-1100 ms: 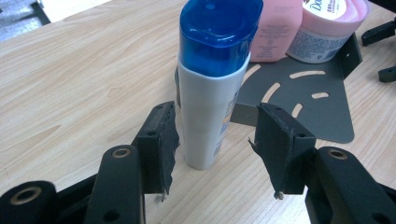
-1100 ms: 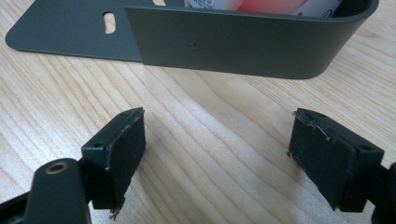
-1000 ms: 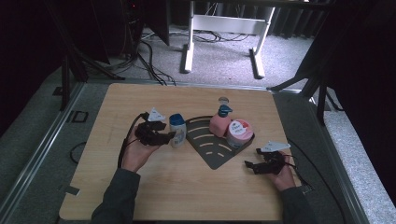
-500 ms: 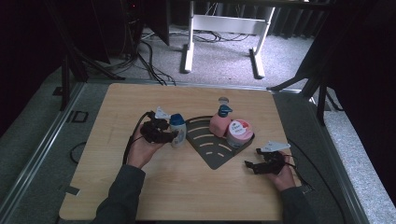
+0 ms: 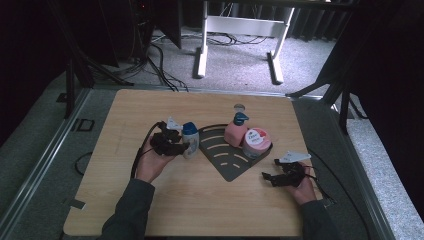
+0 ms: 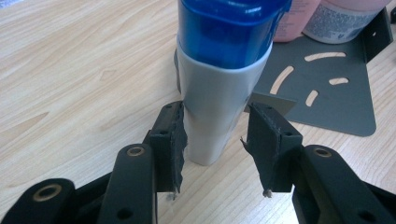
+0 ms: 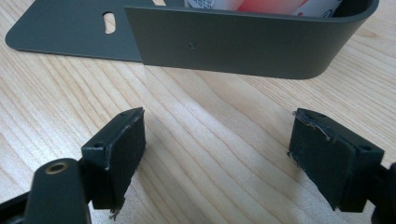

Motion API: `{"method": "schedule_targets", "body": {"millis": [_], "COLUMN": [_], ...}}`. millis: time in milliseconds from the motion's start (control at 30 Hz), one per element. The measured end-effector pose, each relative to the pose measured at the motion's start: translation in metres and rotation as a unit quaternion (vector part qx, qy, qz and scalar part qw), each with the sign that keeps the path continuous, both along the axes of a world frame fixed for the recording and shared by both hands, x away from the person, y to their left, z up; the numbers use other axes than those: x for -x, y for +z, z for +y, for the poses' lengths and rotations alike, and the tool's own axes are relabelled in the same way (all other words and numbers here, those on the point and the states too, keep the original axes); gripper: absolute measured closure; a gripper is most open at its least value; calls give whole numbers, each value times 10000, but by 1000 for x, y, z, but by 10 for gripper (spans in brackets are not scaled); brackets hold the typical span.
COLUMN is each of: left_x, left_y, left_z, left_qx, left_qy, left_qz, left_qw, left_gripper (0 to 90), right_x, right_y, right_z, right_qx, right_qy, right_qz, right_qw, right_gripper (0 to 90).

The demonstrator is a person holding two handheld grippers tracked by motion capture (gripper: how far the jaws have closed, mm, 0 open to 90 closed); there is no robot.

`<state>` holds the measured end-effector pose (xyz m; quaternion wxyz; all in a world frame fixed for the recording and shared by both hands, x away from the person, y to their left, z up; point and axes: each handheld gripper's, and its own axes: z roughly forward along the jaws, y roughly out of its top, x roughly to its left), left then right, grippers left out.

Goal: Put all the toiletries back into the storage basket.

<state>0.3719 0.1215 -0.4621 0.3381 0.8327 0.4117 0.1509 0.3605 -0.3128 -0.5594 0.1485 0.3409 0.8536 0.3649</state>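
Left gripper fingers straddle the lower body of a white bottle w/ blue cap, having just been closing. One pad is touching or all but touching the bottle's side, the other stands a sliver clear, so no real pinch yet by the look of it.

The bottle stands upright on the desk, long axis vertical. It sits dead ahead of the fingers and between them, just beside the near-left edge of the dark grey fan-shaped rack. Seen from above, the left gripper comes at the bottle level from the side. It is the nearer hand by far.

Right gripper fingers are spread wide over bare wood w/ nothing between them, facing the rack's curved outer wall. From above, that right gripper rests on the desk just off the rack's right corner, well apart from the bottle.

On the rack stand a pink pump bottle and a pink tub w/ white lid, touching or nearly so.

Likely next: finish the squeeze low on the bottle, then lift straight up, keeping it upright; the grip is low, so it could tip.
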Motion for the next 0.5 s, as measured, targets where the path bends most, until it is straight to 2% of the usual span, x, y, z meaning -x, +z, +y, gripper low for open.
{"method": "schedule_targets", "body": {"millis": [133, 367, 500], "left_x": [1, -2, -6], "left_y": [0, 8, 8], "left_z": [-1, -7, -9], "left_qx": [-21, -182, -300], "left_qy": [-37, -115, -130], "left_qz": [23, 50, 104], "left_qw": [10000, 9998, 9994], "left_gripper": [556, 496, 480], "right_x": [0, 0, 0], "right_y": [0, 0, 0], "right_z": [0, 0, 0], "right_qx": [0, 0, -2], "right_qy": [1, 1, -3], "right_qz": [0, 0, 7], "right_qw": [10000, 10000, 10000], "right_gripper": [182, 182, 182]}}
